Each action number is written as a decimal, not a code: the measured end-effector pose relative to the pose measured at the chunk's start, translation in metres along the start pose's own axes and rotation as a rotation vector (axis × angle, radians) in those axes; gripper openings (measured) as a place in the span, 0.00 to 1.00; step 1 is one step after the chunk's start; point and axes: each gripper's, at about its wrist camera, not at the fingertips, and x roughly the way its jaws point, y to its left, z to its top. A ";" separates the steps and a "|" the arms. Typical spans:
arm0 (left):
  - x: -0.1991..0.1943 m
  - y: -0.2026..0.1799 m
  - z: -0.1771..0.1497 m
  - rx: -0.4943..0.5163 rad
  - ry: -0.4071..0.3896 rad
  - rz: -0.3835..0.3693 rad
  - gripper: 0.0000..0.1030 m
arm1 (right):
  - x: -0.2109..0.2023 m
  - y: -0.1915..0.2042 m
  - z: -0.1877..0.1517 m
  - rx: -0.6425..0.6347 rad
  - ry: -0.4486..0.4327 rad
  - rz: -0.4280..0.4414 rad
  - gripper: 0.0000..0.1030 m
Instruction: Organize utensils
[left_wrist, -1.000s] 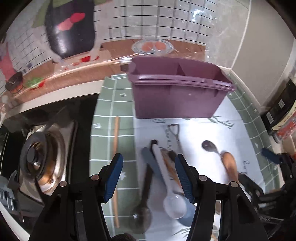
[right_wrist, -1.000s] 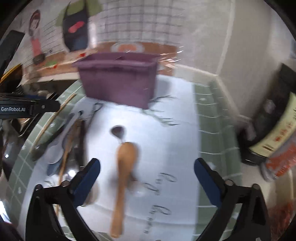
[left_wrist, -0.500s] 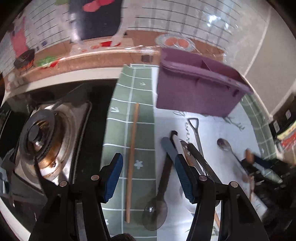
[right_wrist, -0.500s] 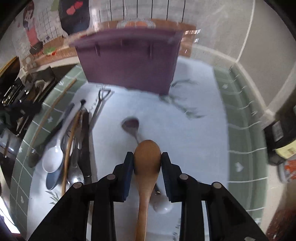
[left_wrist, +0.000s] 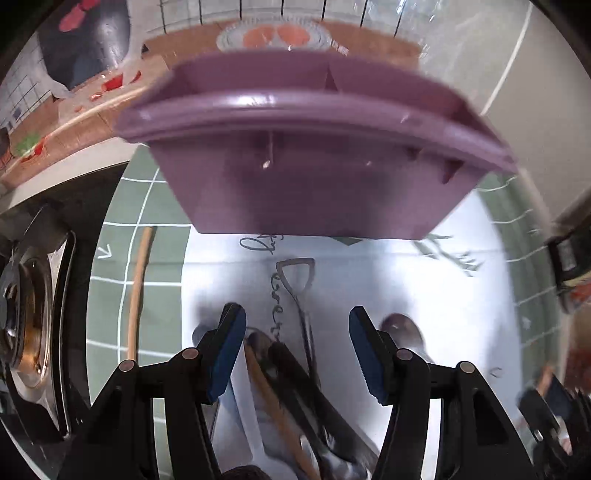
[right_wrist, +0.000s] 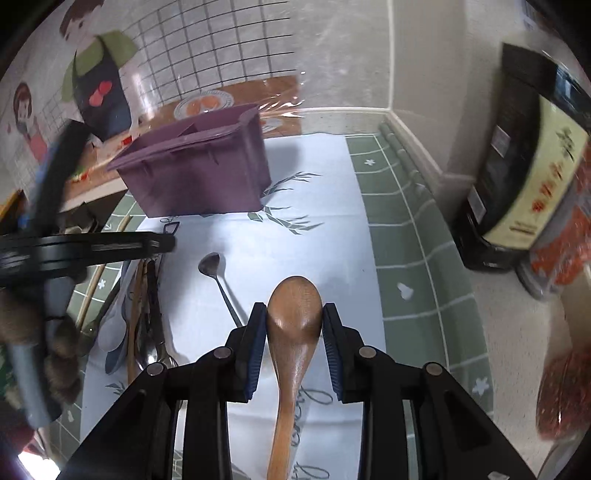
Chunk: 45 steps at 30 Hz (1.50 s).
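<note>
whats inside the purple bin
The purple bin shows a divider and bare upper walls; no utensil pokes out. Its floor is hidden behind the front wall.

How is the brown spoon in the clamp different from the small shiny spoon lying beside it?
The wooden spoon is brown, broad-bowled and clamped in the right gripper. The metal spoon is grey, small-bowled and thin-handled, lying free on the white cloth. Both point their bowls toward the purple caddy.

You have a purple utensil caddy (right_wrist: 195, 173), a brown wooden spoon (right_wrist: 293, 332), a tan chopstick (left_wrist: 138, 288) and blue gripper pads (left_wrist: 227, 354); the mat (right_wrist: 402, 240) shows green, white-gridded borders around white.
</note>
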 end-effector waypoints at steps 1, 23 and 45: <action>0.003 -0.003 0.003 0.010 -0.005 0.027 0.51 | -0.002 -0.001 -0.002 -0.004 -0.001 -0.006 0.27; -0.061 -0.005 -0.035 0.106 -0.178 -0.134 0.21 | -0.009 0.009 -0.005 -0.070 -0.017 -0.031 0.27; -0.180 0.055 -0.107 0.066 -0.407 -0.213 0.20 | -0.055 0.072 0.018 -0.211 -0.131 -0.037 0.27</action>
